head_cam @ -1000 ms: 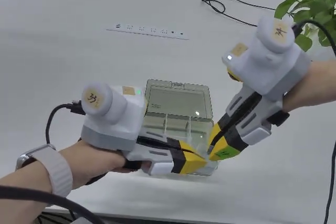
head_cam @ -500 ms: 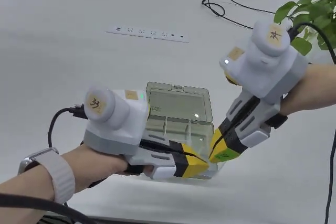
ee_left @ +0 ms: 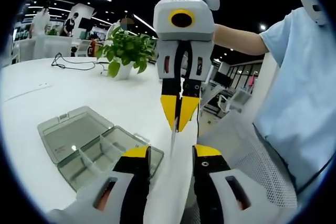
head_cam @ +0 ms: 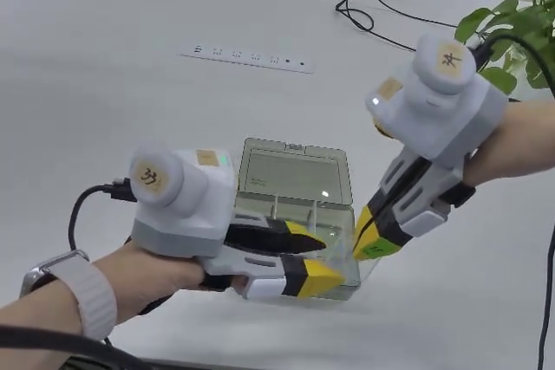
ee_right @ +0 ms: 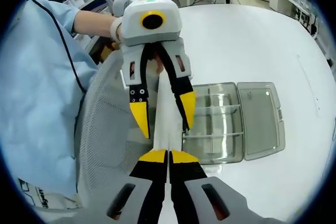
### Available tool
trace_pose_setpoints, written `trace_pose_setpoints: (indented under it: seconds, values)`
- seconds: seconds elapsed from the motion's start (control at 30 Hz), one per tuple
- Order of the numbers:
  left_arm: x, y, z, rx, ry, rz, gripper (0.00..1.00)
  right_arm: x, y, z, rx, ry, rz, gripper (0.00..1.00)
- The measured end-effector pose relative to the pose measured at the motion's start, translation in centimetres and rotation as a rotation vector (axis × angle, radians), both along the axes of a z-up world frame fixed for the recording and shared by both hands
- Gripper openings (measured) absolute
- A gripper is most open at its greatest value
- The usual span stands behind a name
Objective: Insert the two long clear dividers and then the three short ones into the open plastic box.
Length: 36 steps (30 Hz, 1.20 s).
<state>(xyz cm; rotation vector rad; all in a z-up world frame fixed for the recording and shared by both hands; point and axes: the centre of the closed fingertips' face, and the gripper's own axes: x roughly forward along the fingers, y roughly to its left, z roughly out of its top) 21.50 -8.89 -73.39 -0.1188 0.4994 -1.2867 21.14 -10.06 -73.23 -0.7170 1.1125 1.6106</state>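
A person at a white table (head_cam: 130, 58) works two hand-held grippers over an open plastic box (head_cam: 295, 171). The box sits in the lower middle of the head view, its lid laid flat behind the tray. Partitions already stand inside the tray, but how many cannot be counted.

The right gripper (head_cam: 368, 247) reaches down from the upper right with its jaws closed on a thin clear divider (ee_right: 165, 124). In the right gripper view the divider is seen edge-on, as a pale sliver rising from the jaw tips. The left gripper (head_cam: 319, 259) comes in from the lower left, its jaws spread on either side of that divider without pinching it. Whether the piece is long or short cannot be told. In the head view it is held near the tray's front right corner.

This looks like the seating of a further divider, with the left gripper placed to steady it. The next move likely calls for lining the sheet up with its slots. It would then be pressed straight down and kept upright so it neither bows nor jams.
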Motion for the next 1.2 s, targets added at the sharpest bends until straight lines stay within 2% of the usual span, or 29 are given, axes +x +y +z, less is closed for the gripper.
trace_pose_setpoints:
  seconds: [0.07, 0.23, 0.33, 0.4, 0.6, 0.67, 0.8, 0.87, 1.0, 1.2]
  values:
    - [0.4, 0.6, -0.5, 0.04, -0.021, 0.023, 0.39, 0.5, -0.4, -0.2, -0.029, -0.017, -0.013, 0.02]
    - [1.1, 1.8, -1.0, 0.081, -0.042, 0.059, 0.55, 1.4, -0.6, -0.4, -0.052, -0.045, -0.029, 0.02]
    - [1.9, 2.8, -1.6, 0.134, -0.082, 0.107, 0.73, 2.0, -0.7, -0.5, -0.067, -0.068, -0.029, 0.02]
    - [2.1, 3.4, -1.9, 0.159, -0.087, 0.124, 0.81, 2.5, -0.8, -0.7, -0.08, -0.089, -0.028, 0.02]
    - [2.9, 5.1, -2.5, 0.204, -0.086, 0.197, 1.0, 3.5, -0.8, -0.9, -0.099, -0.113, -0.05, 0.02]
    - [3.2, 5.8, -2.6, 0.218, -0.095, 0.217, 1.0, 3.7, -0.7, -0.9, -0.097, -0.118, -0.051, 0.02]
    - [3.4, 6.6, -2.6, 0.216, -0.082, 0.237, 1.0, 4.4, -0.8, -1.2, -0.113, -0.142, -0.052, 0.02]
    - [3.4, 6.7, -2.6, 0.217, -0.089, 0.242, 1.0, 4.6, -0.7, -1.3, -0.119, -0.144, -0.054, 0.02]
    - [3.1, 7.0, -2.9, 0.226, -0.084, 0.24, 1.0, 5.3, -0.8, -1.7, -0.132, -0.168, -0.064, 0.02]
    - [2.8, 7.4, -3.3, 0.225, -0.07, 0.253, 1.0, 5.6, -0.5, -2.2, -0.139, -0.175, -0.056, 0.02]
